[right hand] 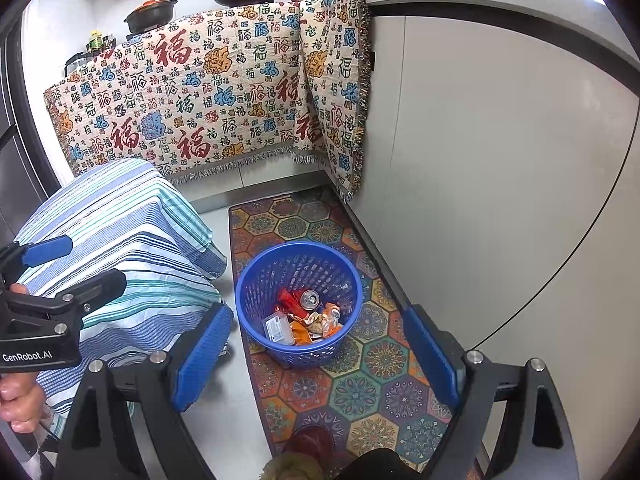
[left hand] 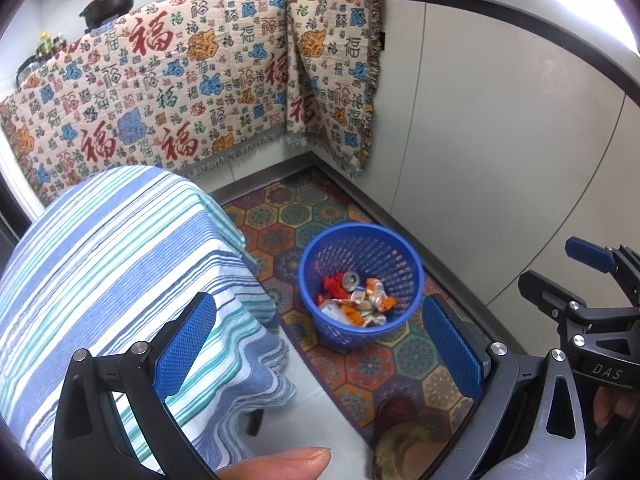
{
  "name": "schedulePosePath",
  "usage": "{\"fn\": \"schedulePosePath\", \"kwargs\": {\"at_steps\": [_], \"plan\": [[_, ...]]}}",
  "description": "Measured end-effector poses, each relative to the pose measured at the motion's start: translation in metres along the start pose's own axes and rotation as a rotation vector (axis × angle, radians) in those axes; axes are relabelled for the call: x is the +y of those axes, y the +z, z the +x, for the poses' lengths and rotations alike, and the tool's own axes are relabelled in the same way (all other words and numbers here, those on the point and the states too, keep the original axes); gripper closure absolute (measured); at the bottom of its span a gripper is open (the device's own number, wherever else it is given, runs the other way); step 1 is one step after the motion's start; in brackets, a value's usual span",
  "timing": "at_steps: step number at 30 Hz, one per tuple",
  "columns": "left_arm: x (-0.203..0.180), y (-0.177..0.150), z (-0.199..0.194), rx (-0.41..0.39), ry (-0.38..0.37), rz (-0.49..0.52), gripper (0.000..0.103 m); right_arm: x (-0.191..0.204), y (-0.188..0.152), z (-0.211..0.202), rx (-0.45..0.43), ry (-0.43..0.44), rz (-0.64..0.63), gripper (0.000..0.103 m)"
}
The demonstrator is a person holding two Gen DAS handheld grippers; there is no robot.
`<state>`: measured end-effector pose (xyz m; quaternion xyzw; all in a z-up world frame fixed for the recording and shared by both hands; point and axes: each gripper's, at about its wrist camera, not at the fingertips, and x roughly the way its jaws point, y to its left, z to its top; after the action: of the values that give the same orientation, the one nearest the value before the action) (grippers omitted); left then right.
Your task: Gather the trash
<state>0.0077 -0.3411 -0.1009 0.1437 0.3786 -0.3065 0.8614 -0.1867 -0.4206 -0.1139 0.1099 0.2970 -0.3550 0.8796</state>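
A: Where's the trash?

B: In the blue basket (right hand: 299, 304) on the mat (right hand: 360, 380), right of the striped table (right hand: 112, 240). Below & ahead of both grippers.

A: Nearer one?

B: Right gripper (right hand: 316, 356), I'd say; left gripper (left hand: 320, 344) sits off to the side. Both spread wide, holding nothing.

A: Contents?

B: Crumpled wrappers (right hand: 304, 324), one can (right hand: 310, 300) end-up.

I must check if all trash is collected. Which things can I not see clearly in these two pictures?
- Both views: the striped cloth covers the table and the floor beneath.
- Right wrist view: lower trash in the blue basket is buried under the can and wrappers.
- The white box label is too small to read.
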Motion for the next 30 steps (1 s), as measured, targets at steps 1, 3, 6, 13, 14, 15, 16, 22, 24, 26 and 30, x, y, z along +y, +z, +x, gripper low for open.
{"fn": "schedulePosePath", "kwargs": {"at_steps": [1,3,6,13,14,15,16,22,24,26,30], "plan": [[0.0001,-0.0002,0.0004,0.002,-0.001,0.001,0.001,0.0003,-0.0012,-0.0007,0.001,-0.001,0.001,0.013],[0.0012,-0.0010,0.0008,0.005,-0.005,0.005,0.001,0.0009,-0.0025,-0.0007,0.004,-0.001,0.003,0.013],[0.0019,-0.0014,0.0015,0.009,-0.009,0.009,0.001,0.0019,-0.0030,-0.0003,0.008,-0.004,0.001,0.013],[0.0035,-0.0026,0.0025,0.015,-0.017,0.019,0.001,0.0020,-0.0028,0.0006,0.013,-0.006,0.007,0.013],[0.0037,-0.0026,0.0026,0.016,-0.018,0.020,0.001,0.0022,-0.0031,0.0006,0.013,-0.007,0.007,0.013],[0.0034,-0.0026,0.0025,0.015,-0.018,0.020,0.001,0.0027,-0.0036,0.0005,0.014,-0.007,0.008,0.013],[0.0035,-0.0026,0.0026,0.016,-0.018,0.020,0.001,0.0027,-0.0035,0.0007,0.015,-0.007,0.009,0.013],[0.0031,-0.0026,0.0033,0.018,-0.021,0.024,0.001,0.0022,-0.0031,0.0007,0.015,-0.008,0.009,0.013],[0.0035,-0.0029,0.0026,0.019,-0.025,0.027,0.001,0.0014,-0.0022,0.0016,0.015,-0.008,0.009,0.013],[0.0030,-0.0033,0.0026,0.020,-0.027,0.030,0.001,0.0008,-0.0019,0.0020,0.016,-0.008,0.009,0.013],[0.0040,-0.0042,0.0022,0.021,-0.032,0.036,0.001,-0.0004,-0.0018,0.0025,0.015,-0.009,0.008,0.013]]}}
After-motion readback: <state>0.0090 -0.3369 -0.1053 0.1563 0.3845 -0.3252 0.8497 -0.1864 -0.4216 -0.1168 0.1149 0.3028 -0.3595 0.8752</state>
